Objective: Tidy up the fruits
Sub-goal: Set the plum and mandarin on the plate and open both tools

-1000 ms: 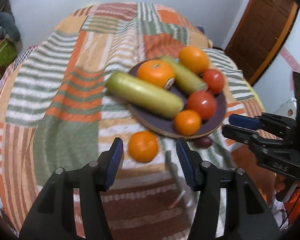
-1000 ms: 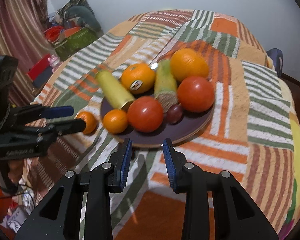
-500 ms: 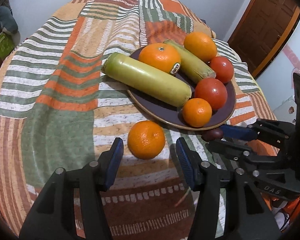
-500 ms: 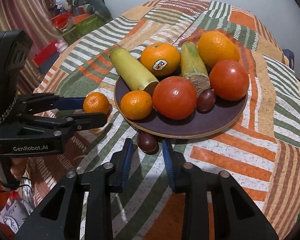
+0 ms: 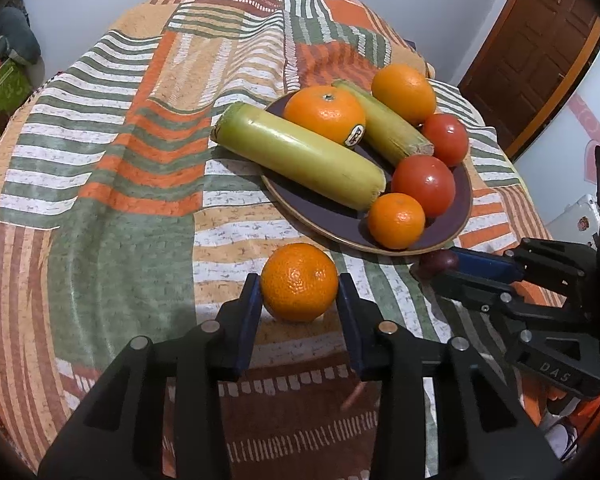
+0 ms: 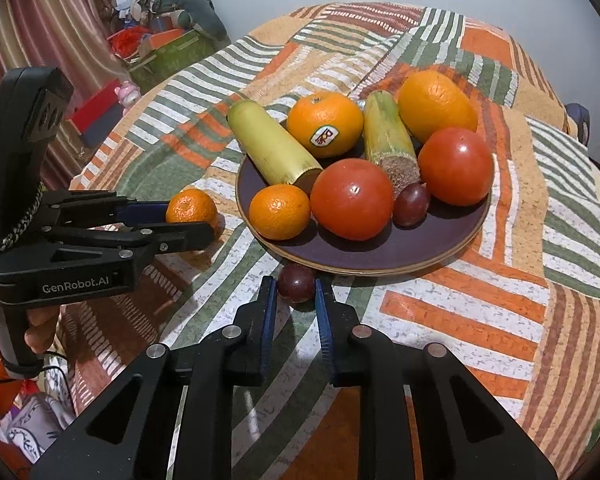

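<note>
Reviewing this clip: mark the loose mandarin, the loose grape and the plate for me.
loose mandarin (image 5: 299,288), left wrist view, centre of its peel, between the left gripper's fingers.
loose grape (image 6: 296,282), right wrist view, middle of its skin, off the plate.
plate (image 6: 380,254), right wrist view, bare purple surface near the front rim.

Left wrist view: set low and close over the table, facing forward along its own jaws toward the plate, door beyond at right. Right wrist view: likewise low and close, facing the plate from its near right side. Shared by both: plate, patchwork cloth, and each other's gripper.
</note>
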Demonstrator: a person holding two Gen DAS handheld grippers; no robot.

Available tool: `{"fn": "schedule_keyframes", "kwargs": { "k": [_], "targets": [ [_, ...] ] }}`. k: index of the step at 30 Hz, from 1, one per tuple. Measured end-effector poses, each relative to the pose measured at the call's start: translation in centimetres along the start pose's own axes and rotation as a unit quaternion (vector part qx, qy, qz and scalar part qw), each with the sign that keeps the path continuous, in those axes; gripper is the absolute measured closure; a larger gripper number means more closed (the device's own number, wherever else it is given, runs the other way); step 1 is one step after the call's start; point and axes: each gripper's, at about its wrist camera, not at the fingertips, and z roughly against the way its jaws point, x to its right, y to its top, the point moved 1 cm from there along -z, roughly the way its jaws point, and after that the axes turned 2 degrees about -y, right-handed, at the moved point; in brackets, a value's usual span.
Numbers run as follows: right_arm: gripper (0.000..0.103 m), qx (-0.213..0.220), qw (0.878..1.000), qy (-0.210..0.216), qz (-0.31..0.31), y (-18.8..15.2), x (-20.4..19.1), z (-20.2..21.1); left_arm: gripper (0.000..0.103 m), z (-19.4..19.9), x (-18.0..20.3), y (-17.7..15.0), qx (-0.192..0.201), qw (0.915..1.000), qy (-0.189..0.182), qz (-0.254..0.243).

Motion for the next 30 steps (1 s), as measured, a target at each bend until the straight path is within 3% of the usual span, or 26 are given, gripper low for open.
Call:
{"fn": "schedule_keyframes", "kwargs": {
  "k": [11, 30],
  "targets": [
    [0.085, 0.027, 0.999, -0.017, -0.018, 0.3, 1.6, 2.2, 0.065, 1.7, 1.5, 1.9, 0.031, 0.9994, -0.006, -0.013],
    [0.082, 0.032, 0.998, -0.042, -0.045, 0.7, 4.1, 1.6, 0.065, -1.1, 1.6, 3.9, 0.011, 0.9999, -0.005, -0.009]
  ]
}}
